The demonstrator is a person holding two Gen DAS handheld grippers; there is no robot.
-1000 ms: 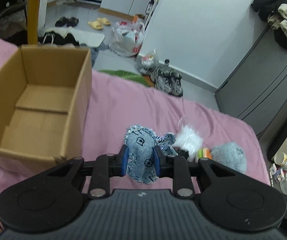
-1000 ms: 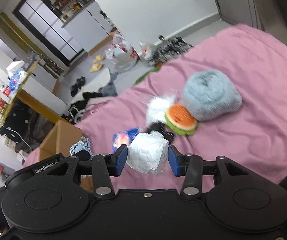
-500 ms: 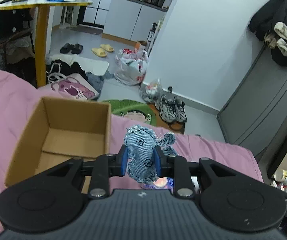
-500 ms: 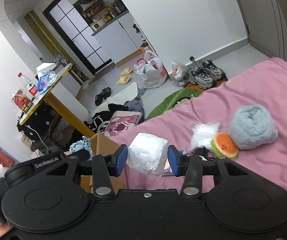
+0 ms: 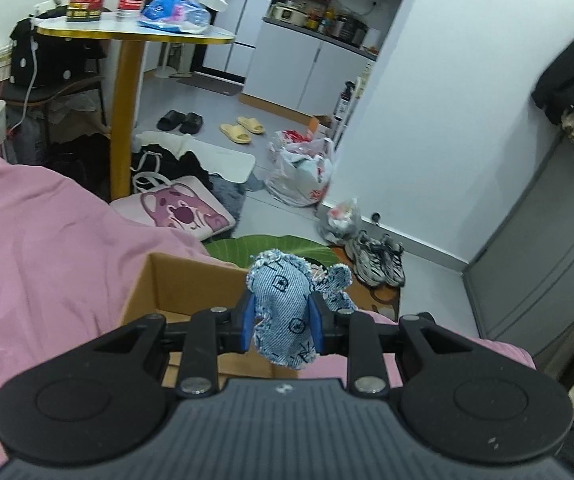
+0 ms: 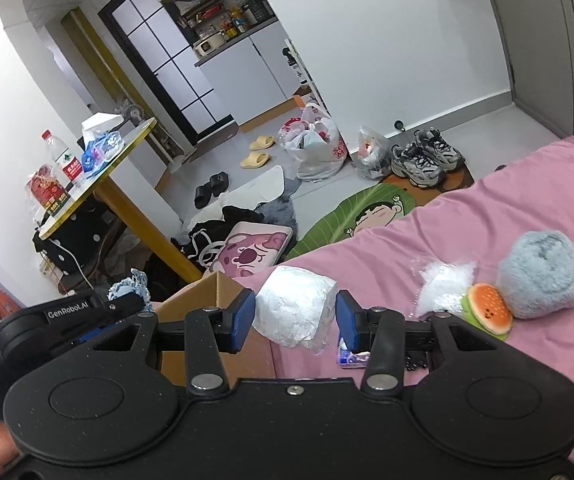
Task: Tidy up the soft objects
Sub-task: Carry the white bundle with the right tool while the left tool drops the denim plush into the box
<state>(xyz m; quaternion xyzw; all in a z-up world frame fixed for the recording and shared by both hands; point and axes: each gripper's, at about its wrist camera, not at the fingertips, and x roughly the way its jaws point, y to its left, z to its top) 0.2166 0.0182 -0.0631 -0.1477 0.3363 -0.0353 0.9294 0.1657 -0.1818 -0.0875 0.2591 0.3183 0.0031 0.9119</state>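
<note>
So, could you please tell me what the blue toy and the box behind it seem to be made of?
The blue toy looks like denim: woven blue cloth with frayed edges and printed marks. The box looks like plain corrugated cardboard: matte brown, with stiff flat walls.

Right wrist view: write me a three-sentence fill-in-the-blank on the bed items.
1. The right gripper is shut on a crinkled ____ wad.
2. The orange burger-shaped plush touches a fluffy ____ plush ball.
3. All rest on a ____ bedsheet.

Missing words: white; grey; pink
</note>
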